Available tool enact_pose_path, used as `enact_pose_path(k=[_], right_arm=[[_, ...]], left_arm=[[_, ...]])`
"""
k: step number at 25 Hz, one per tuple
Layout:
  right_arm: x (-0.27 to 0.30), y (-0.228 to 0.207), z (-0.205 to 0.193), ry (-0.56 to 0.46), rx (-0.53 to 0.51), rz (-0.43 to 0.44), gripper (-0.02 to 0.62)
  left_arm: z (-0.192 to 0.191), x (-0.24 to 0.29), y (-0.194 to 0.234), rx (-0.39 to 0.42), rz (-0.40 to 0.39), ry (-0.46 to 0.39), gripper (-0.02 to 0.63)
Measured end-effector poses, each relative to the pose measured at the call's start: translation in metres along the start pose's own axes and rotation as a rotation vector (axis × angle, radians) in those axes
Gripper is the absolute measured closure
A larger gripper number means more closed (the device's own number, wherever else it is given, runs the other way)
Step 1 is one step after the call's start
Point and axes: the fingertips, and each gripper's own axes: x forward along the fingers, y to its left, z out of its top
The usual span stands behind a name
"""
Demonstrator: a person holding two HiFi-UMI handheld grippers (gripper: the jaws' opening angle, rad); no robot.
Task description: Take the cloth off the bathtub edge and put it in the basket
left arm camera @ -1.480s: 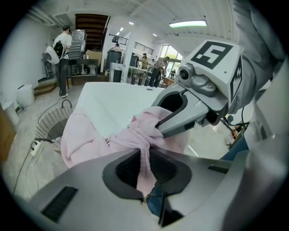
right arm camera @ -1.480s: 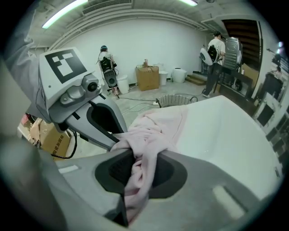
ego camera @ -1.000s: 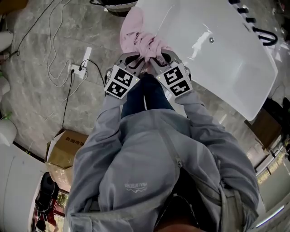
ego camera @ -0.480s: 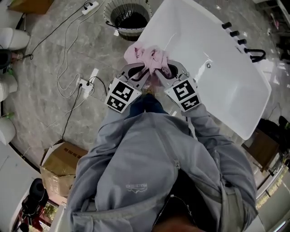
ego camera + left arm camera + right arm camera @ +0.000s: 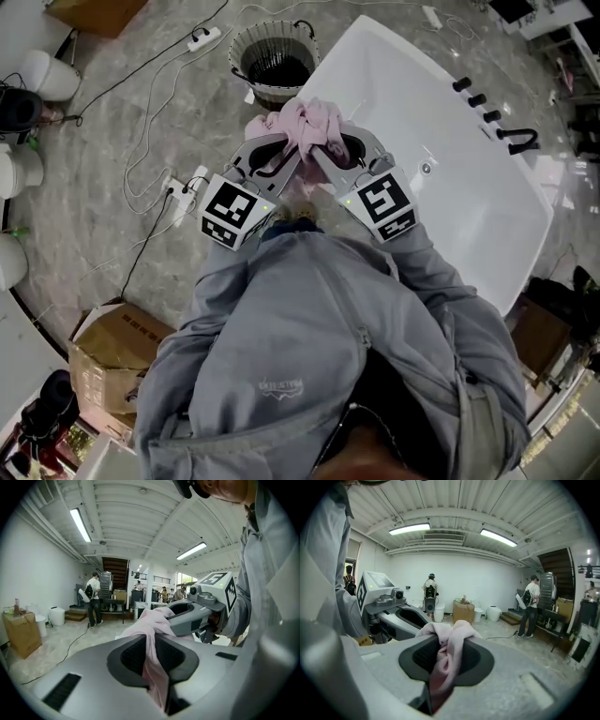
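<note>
Cloth (image 5: 305,127), pink, hanging bunched between both tongs over bathtub (image 5: 450,202) rim. Left gripper (image 5: 296,150) and right gripper (image 5: 319,150) each clamping on cloth, tips nearly meeting. Basket (image 5: 240,56) standing just beyond, beside bathtub end. Power strip (image 5: 185,195) lying on floor at left; cardboard box (image 5: 103,352) sitting behind.

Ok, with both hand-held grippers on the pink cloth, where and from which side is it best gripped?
At its bunched folds, as now. The pink cloth is soft and gathered, so a thick fold fills shut jaws. The left hand-held gripper pinches one fold from the left, the right hand-held gripper another from the right; that likely keeps it bundled for the basket.
</note>
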Motion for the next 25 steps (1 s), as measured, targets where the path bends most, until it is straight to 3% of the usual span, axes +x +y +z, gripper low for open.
enact_pose_path(k=[14, 19, 25], right_arm=[[0.018, -0.005, 0.075, -0.156, -0.109, 0.079, 0.523], [0.041, -0.019, 0.094, -0.185, -0.115, 0.063, 0.523], [0.086, -0.052, 0.113, -0.192, -0.113, -0.013, 0.523]], left_arm=[[0.060, -0.033, 0.040, 0.069, 0.176, -0.121, 0.561], [0.073, -0.031, 0.070, 0.097, 0.179, -0.141, 0.561], [0.085, -0.016, 0.127, 0.126, 0.119, -0.160, 0.561]])
